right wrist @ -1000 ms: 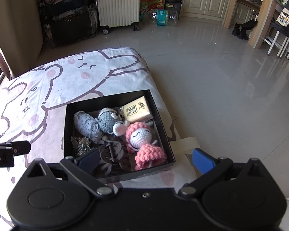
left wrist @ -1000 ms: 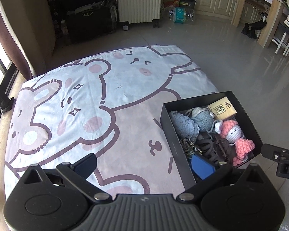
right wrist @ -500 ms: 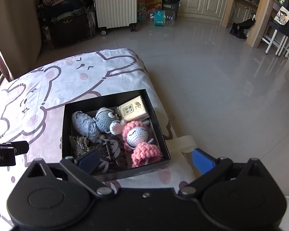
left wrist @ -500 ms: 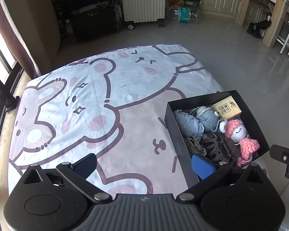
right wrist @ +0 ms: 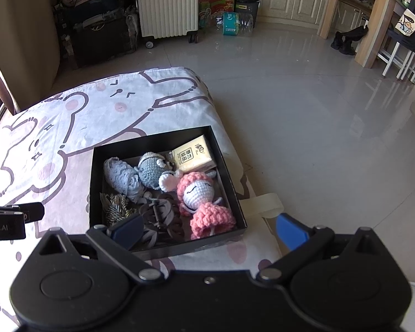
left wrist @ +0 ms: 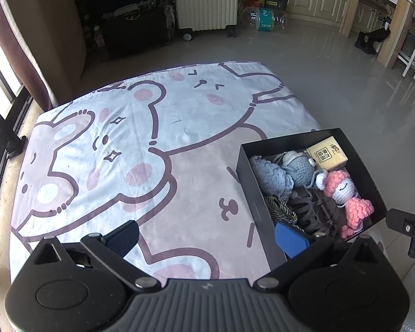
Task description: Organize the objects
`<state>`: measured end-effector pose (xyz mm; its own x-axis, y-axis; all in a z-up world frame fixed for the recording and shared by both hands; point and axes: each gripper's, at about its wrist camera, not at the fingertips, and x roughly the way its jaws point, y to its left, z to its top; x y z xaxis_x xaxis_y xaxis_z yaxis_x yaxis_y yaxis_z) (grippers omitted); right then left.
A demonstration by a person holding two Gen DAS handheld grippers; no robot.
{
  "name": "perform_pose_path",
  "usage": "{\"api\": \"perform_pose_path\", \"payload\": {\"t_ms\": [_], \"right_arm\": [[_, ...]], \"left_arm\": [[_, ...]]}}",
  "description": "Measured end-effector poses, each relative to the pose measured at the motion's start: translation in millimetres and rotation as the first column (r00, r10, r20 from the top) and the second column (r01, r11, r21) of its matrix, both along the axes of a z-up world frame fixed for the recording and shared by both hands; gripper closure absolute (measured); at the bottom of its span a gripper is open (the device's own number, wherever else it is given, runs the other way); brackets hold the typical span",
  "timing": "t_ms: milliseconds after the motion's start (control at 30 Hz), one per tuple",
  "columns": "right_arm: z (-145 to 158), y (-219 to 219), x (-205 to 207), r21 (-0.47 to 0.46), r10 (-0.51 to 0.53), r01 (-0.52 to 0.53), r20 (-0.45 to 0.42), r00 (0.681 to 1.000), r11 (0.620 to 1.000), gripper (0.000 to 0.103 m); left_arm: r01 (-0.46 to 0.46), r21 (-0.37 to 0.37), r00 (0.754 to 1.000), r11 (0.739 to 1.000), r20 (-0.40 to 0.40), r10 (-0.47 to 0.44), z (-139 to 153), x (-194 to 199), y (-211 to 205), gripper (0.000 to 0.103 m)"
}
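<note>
Right wrist view is showing the box (right wrist: 232, 182) sitting just ahead and slightly left of the right hand-held gripper (right wrist: 209, 228), whose jaws are standing wide apart and gripping nothing. The box is lying on the sheet (right wrist: 55, 144), close to its right edge, and is holding the pink doll (right wrist: 200, 196), the grey toy (right wrist: 150, 170), the blue yarn (right wrist: 121, 177), the tissue pack (right wrist: 192, 155), a dark hair claw (right wrist: 159, 217) and a cord bundle (right wrist: 114, 207). The doll is lying with its long axis running from head, deeper in the box, to skirt, nearest this gripper, so a straight reach forward and down would probably be meeting the skirt first.

In the left wrist view, the left hand-held gripper (left wrist: 207, 236) is also hanging wide open and empty, hovering over bare sheet (left wrist: 152, 144); the box (left wrist: 247, 182) is lying off to its right, with only its right finger overlapping the near corner. Judging by this, the right hand is the nearer and better lined up for whatever comes out of the box.
</note>
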<state>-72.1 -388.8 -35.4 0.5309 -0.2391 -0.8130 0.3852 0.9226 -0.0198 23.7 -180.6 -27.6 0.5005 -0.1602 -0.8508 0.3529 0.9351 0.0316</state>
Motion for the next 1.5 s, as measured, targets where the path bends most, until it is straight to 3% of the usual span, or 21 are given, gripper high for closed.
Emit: {"api": "perform_pose_path", "payload": {"t_ms": [1500], "right_arm": [[-2.4,0.6,2.1,-0.004,-0.004,0.004,-0.009,1.000,1.000,0.000]], "left_arm": [[0.012,-0.007,1.000,1.000,-0.010,-0.012,-2.1,1.5,0.8,0.000]]}}
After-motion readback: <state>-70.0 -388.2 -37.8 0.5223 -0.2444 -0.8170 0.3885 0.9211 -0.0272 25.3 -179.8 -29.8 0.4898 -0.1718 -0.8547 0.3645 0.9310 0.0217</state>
